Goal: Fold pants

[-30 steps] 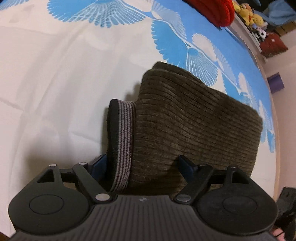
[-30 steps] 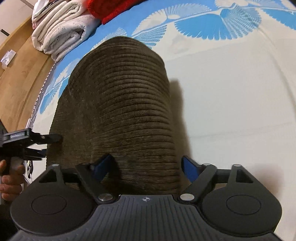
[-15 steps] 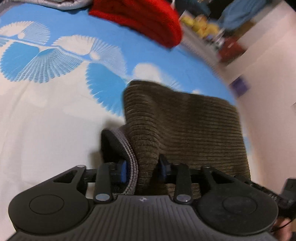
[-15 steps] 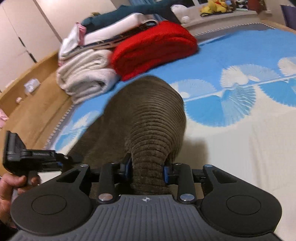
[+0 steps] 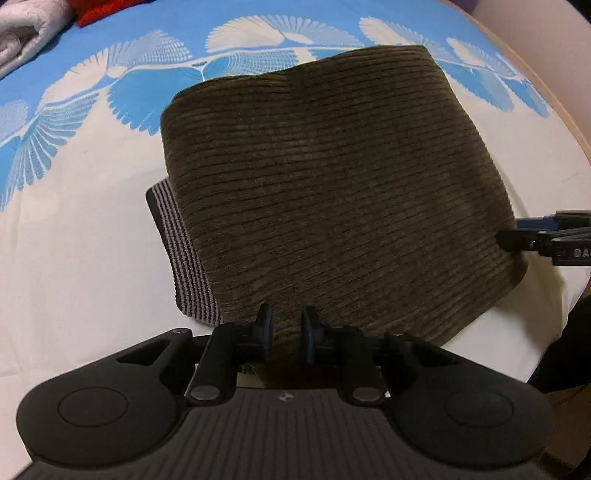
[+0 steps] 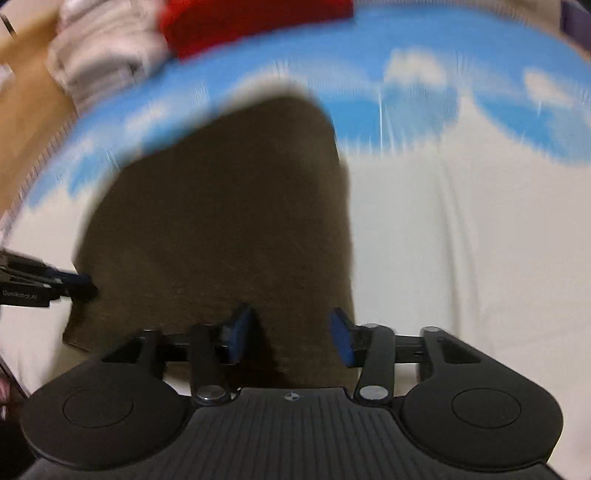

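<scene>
The brown corduroy pants [image 5: 332,192] lie folded into a thick block on the blue and white bedsheet [image 5: 74,258]. A grey striped waistband [image 5: 184,266] sticks out at the block's left side. My left gripper [image 5: 286,332] is shut on the near edge of the pants. In the blurred right wrist view the pants [image 6: 221,221] fill the middle, and my right gripper [image 6: 290,338] stands open with the near edge of the cloth between its fingers. The right gripper also shows in the left wrist view [image 5: 524,236] at the pants' right edge.
A red folded cloth [image 6: 251,18] and white folded towels [image 6: 99,62] lie at the far end of the bed. The bed's wooden edge [image 5: 546,74] curves along the right. My left gripper also shows in the right wrist view [image 6: 79,284] at the pants' left edge.
Both grippers shut on the near edge of the pants and swung it round on the bed. The right gripper has since opened its jaws; the left stays shut on the cloth.
</scene>
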